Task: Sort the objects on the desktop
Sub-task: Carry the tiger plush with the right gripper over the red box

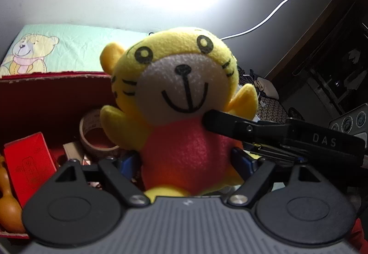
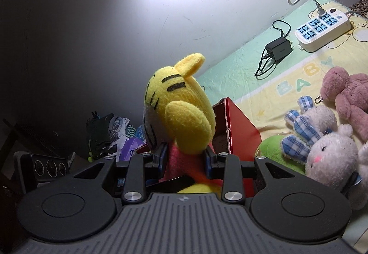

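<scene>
**Tiger toy held in both claws above the red box**

We see the plush tiger (image 1: 181, 102) gripped from two sides at once. Our left claw (image 1: 186, 159) is clamped on its red body, a blue pad pressed in on either side. Our right claw (image 2: 185, 157) pinches the same red body just under the head, seen here from the toy's side. The toy sits upright, its face turned to the left camera, and it hangs over the open red box (image 1: 46, 97).

Inside that box lie a roll of tape (image 1: 92, 132), a red packet (image 1: 30, 162) and a brown wooden piece (image 1: 9, 203) at the edge; what it is we cannot quite tell.

The surface is a pale green and yellow sheet (image 2: 253, 74) printed with a bear and the word BABY. On it rest a white power strip (image 2: 324, 28), a black charger (image 2: 278, 49) with its cord, a pink plush bear (image 2: 347, 93), two grey rabbits with checked ears (image 2: 322, 139) and something green (image 2: 271, 148). A plain grey wall (image 2: 80, 35) rises behind, lit by a strong glare near the top. Dark furniture (image 1: 333, 47) and a heap of clothes (image 2: 110, 134) fill the dim far side.
</scene>
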